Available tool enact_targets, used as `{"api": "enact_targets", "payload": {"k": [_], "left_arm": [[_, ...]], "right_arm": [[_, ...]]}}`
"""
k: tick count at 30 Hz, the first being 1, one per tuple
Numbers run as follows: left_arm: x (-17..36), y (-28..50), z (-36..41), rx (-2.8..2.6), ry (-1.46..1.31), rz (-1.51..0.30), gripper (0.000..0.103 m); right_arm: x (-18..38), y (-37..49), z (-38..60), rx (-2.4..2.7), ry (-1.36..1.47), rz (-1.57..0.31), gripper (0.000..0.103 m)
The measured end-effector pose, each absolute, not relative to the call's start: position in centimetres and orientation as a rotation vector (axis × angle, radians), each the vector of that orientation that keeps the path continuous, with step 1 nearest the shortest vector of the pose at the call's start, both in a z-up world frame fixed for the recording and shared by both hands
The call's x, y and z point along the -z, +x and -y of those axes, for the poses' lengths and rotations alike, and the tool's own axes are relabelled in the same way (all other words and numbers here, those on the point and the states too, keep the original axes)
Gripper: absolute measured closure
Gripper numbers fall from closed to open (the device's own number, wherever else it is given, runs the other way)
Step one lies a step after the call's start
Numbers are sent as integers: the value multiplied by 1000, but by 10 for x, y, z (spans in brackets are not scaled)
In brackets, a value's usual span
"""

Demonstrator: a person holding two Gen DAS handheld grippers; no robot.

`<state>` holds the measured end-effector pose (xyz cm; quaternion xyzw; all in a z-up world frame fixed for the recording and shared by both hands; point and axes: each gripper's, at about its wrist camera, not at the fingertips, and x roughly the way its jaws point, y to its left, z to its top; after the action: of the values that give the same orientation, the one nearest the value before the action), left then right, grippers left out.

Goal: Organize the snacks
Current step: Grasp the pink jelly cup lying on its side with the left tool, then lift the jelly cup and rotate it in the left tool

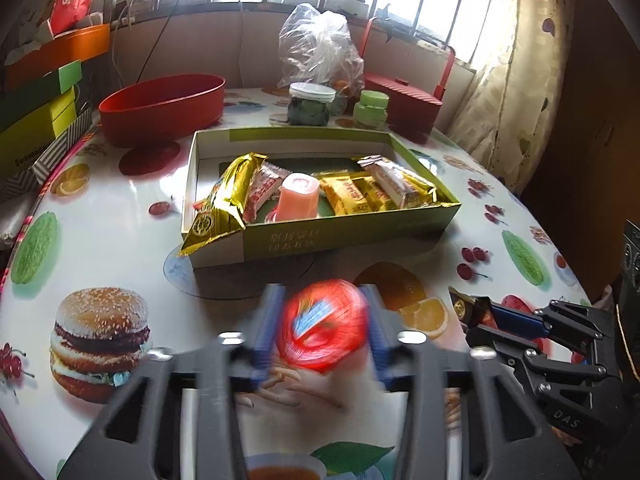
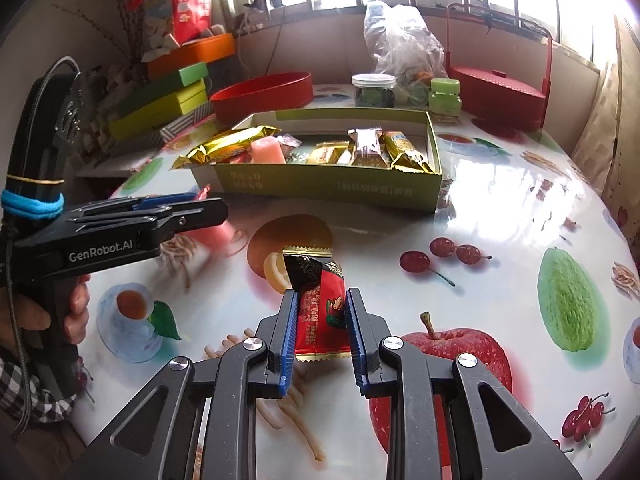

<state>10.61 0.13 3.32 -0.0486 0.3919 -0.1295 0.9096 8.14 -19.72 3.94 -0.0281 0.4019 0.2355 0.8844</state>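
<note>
Two pairs of tongs are busy over the fruit-printed oilcloth table [image 2: 500,216]. Nearest my eye, the left gripper [image 1: 323,328] has its blue pads against the sides of a round red-lidded jelly cup [image 1: 324,330], blurred, lid facing the camera and its short axis running roughly along the fingers. It looks light but squashy and slick; a hold across the middle of the body seems safest, since the foil lid would dent.

Beside it, the right gripper [image 2: 322,326] pinches a red-and-black foil snack bar packet [image 2: 318,300] near its close end. The packet's long axis points away from the tongs toward the shallow green cardboard box [image 2: 320,188], far end tipped up. Crinkly and thin, it will likely flop and slide unless held firmly.

Beyond, that box already holds gold-wrapped bars [image 1: 348,196] and a pink jelly cup [image 1: 298,198].
</note>
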Motion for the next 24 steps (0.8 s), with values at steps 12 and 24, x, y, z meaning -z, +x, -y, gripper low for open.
{"api": "enact_targets", "payload": {"k": [12,24], "left_arm": [[-28,104,-11,267,-119,-831,59],[-13,104,-11,292,-196,-909,46]], "right_arm": [[-44,84,194,-484,-61,-826,81],[-43,84,190,-495,-60,-829,81]]}}
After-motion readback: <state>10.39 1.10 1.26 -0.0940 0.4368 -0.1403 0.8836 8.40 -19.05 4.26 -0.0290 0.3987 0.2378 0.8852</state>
